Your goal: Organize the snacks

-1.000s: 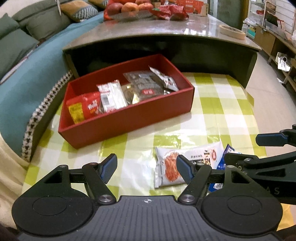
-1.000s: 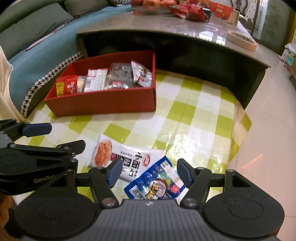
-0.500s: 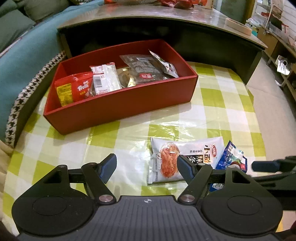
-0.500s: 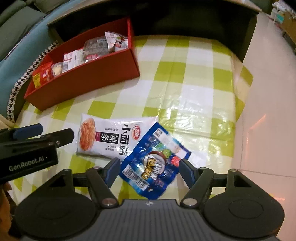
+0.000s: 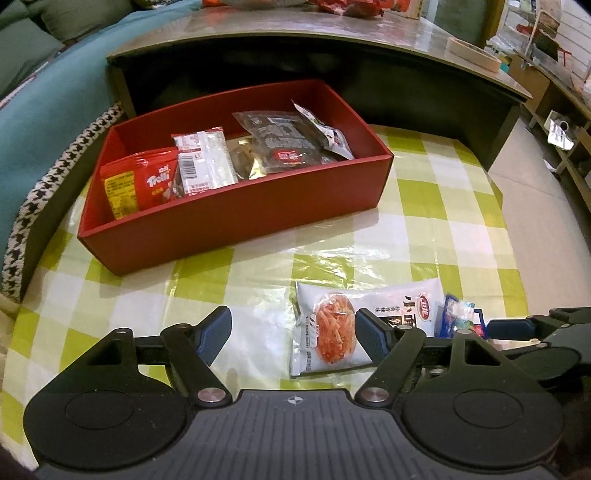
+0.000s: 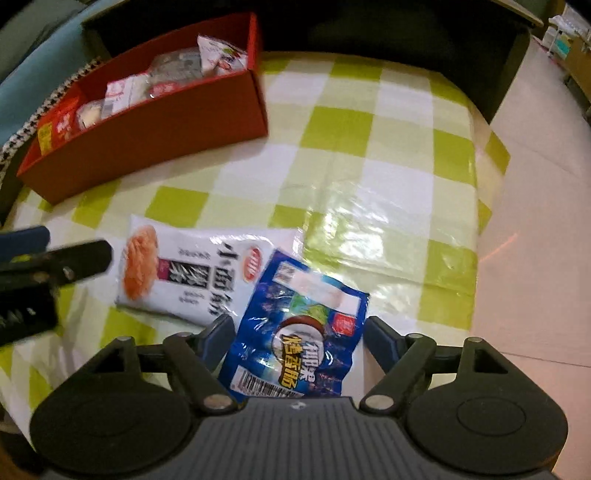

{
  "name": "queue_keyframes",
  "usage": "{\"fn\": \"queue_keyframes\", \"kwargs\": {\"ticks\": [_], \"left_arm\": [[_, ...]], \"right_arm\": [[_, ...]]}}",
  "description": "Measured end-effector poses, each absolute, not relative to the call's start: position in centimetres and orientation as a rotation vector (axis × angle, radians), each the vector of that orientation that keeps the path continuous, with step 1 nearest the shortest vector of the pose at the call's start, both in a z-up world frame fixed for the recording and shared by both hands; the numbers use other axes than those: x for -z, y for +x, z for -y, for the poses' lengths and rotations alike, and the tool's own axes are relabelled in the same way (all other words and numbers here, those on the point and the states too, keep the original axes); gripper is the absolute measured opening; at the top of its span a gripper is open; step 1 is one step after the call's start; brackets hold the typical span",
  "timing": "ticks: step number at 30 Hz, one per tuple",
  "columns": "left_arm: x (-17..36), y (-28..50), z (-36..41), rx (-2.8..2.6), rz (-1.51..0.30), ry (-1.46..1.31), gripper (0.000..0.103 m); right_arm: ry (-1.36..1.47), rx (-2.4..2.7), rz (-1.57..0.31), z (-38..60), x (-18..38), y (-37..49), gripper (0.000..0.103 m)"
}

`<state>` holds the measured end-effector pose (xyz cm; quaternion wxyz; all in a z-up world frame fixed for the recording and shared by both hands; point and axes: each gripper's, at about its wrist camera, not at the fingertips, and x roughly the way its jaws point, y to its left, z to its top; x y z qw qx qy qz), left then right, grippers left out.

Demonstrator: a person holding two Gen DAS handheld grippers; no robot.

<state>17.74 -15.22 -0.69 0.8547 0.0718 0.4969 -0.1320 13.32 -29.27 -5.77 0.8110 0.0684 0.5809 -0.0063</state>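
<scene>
A red box (image 5: 236,225) holding several snack packets stands at the back left of the green-checked cloth. In front of it lie a white noodle-snack packet (image 5: 388,302) (image 6: 192,273) and, overlapping its right end, a blue packet (image 6: 306,295) (image 5: 456,314). My right gripper (image 6: 299,332) points steeply down over the blue packet. Its jaws are opening, and the packet lies between the fingers without the pads pressing on it. My left gripper (image 5: 293,332) hovers open and still widening over the white packet's left end, gripping nothing.
A red Trolli bag (image 5: 147,181) and dark packets (image 5: 284,140) fill the box. A dark raised tabletop (image 5: 332,33) carrying a tape roll (image 5: 472,55) looms behind. A teal sofa (image 5: 55,110) is on the left, and pale floor (image 6: 535,221) lies past the cloth's right edge.
My right gripper has sunk toward the blue packet and tipped downward, and its jaws have widened around it. The left gripper has barely moved. Both packets lie where they were.
</scene>
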Motion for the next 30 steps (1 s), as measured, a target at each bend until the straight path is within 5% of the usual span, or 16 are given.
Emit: {"fn": "queue_keyframes", "kwargs": {"ticks": [30], "left_arm": [[5.8,19.1,21.3,1.013,-1.08,0.751,0.085]], "right_arm": [[0.081,-0.086,-1.264,31.0,5.6,12.4,0.081]]}}
